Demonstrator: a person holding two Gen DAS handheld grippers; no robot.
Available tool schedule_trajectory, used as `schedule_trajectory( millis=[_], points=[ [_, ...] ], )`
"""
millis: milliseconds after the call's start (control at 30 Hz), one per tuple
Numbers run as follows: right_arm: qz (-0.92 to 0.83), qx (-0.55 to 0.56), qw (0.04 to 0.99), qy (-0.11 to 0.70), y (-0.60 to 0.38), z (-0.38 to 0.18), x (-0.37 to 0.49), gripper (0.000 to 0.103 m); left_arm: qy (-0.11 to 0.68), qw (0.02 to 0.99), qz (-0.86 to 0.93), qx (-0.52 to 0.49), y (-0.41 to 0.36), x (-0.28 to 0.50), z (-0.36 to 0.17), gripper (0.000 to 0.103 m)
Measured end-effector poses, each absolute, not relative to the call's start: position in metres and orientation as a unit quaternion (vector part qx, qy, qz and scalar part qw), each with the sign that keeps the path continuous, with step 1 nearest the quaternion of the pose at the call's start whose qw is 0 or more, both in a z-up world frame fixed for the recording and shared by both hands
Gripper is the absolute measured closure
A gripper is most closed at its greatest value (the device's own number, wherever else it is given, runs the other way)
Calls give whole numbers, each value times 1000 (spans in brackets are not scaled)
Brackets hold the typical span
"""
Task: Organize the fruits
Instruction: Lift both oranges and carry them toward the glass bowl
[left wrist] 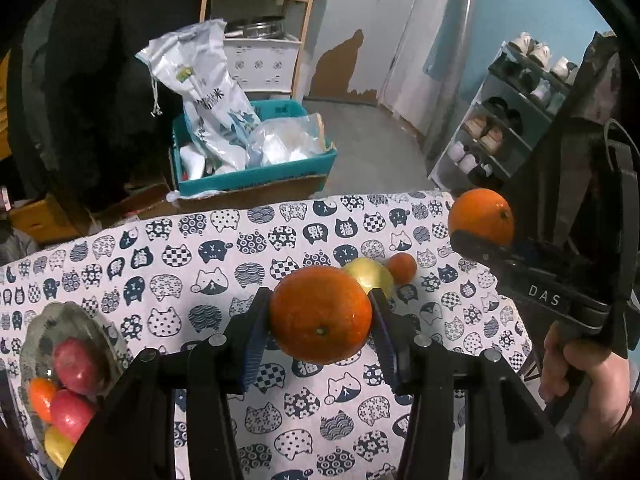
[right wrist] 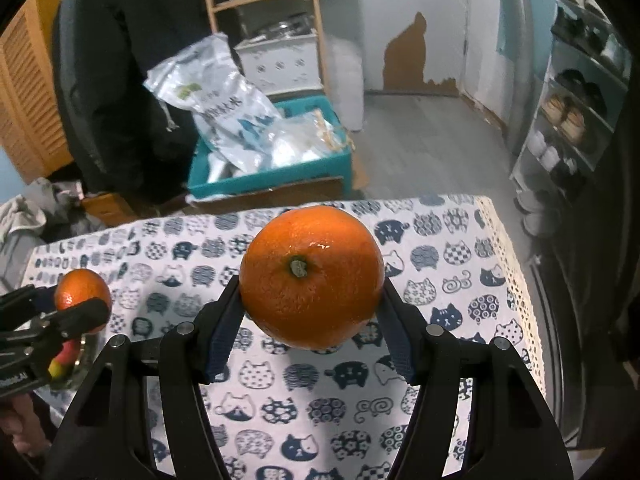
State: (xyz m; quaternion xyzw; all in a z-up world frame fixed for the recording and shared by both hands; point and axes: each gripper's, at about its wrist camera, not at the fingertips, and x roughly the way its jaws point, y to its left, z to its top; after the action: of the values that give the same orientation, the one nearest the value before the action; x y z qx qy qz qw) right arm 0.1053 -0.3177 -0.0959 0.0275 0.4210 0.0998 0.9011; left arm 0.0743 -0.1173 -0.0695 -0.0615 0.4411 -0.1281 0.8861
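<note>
Left tongs [left wrist: 320,316] pinching orange [left wrist: 320,314] | right tongs [right wrist: 310,304] pinching second orange [right wrist: 312,276] above tablecloth [right wrist: 460,320]

- indoor light, moderate; back of room dim.
- small glare spot on orange [right wrist: 311,276] top.
- soft shadows on tablecloth [right wrist: 440,280].
- fisheye bending, black vignette at corners.
- background slightly soft.

We count two large oranges, one [left wrist: 320,316] clamped in the left gripper [left wrist: 318,320] and one [right wrist: 311,276] in the right gripper [right wrist: 312,312]. On the far tablecloth [left wrist: 160,272] lie one yellow-green apple [left wrist: 370,276] and one small tangerine [left wrist: 401,267]. The glass bowl [left wrist: 80,320] at near left holds four fruits: two red [left wrist: 76,364], one orange [left wrist: 40,398], one yellow [left wrist: 56,444].
</note>
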Motion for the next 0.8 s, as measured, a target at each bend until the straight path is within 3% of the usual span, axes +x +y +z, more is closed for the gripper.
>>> schedule_trajectory(
  millis=[800],
  points=[
    [200,-7,900,386,-215,-48,77,38,406,904,-97,-91,-45,28,-38,54]
  ],
)
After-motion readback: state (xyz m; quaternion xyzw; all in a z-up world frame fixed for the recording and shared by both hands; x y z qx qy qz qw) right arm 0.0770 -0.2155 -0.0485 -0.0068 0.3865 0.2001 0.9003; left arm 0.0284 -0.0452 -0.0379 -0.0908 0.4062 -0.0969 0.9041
